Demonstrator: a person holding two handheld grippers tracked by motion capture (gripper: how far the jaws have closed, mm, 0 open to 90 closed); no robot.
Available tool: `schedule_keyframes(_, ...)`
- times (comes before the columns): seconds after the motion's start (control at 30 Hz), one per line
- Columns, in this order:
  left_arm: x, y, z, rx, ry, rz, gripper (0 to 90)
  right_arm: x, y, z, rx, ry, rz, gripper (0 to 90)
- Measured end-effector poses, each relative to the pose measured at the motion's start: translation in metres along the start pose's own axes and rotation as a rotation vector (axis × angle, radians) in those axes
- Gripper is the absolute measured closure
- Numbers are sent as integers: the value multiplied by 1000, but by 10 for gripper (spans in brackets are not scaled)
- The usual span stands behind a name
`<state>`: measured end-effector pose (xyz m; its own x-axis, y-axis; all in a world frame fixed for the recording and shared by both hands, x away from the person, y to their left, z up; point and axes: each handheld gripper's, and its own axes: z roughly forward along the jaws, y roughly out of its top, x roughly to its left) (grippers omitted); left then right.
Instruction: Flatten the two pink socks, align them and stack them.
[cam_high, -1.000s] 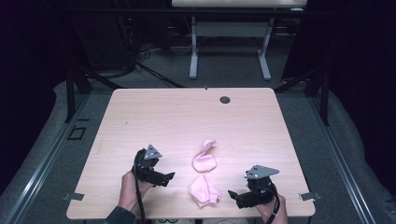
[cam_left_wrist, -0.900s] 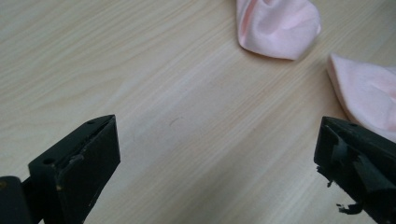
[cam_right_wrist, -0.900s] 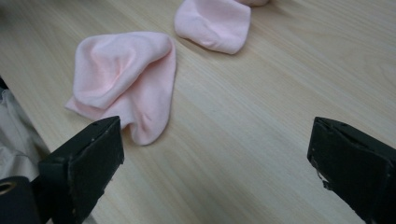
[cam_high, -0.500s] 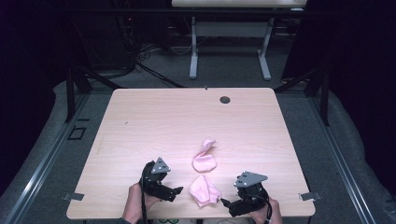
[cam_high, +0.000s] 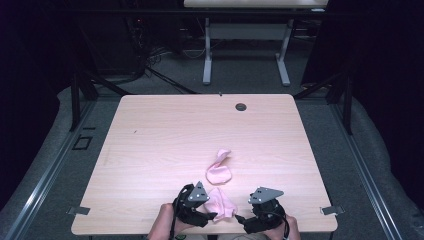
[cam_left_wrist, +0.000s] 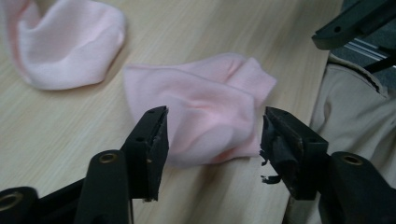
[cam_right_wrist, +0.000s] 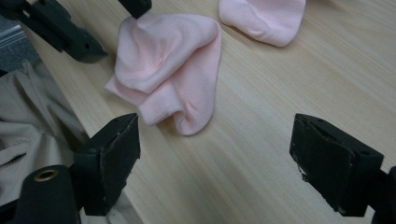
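Two pink socks lie on the wooden table (cam_high: 165, 135). The near sock (cam_high: 221, 202) (cam_left_wrist: 205, 116) (cam_right_wrist: 168, 65) is crumpled by the front edge. The far sock (cam_high: 219, 169) (cam_left_wrist: 65, 42) (cam_right_wrist: 266, 16) lies just beyond it. My left gripper (cam_high: 210, 216) (cam_left_wrist: 215, 116) is open, its jaws straddling the near sock's closer edge without touching it. My right gripper (cam_high: 240, 220) (cam_right_wrist: 215, 123) is open on the sock's other side, its jaws over bare wood a little short of the sock. The two grippers face each other across the sock.
A dark round grommet (cam_high: 241, 106) sits near the table's far edge. The table's front edge runs right beside both grippers, with beige cloth of the person's lap (cam_right_wrist: 28, 112) below it. A white table frame (cam_high: 245, 50) stands on the floor behind.
Both grippers have moved inward toward the near sock from either side and slid back toward the front edge. The socks have not moved.
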<state>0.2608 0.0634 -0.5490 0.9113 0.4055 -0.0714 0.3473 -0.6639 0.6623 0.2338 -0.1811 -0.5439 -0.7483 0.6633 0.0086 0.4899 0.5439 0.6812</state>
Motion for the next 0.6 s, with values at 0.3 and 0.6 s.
schedule_keyframes(0.3, -5, 5, 18, 62, -24, 24, 579, -2, -3, -1, -3, 15, 9, 175)
schedule_keyframes(0.6, -3, -1, 24, 52, -38, 5, 791, 2, -2, 5, 8, 17, -3, 208)
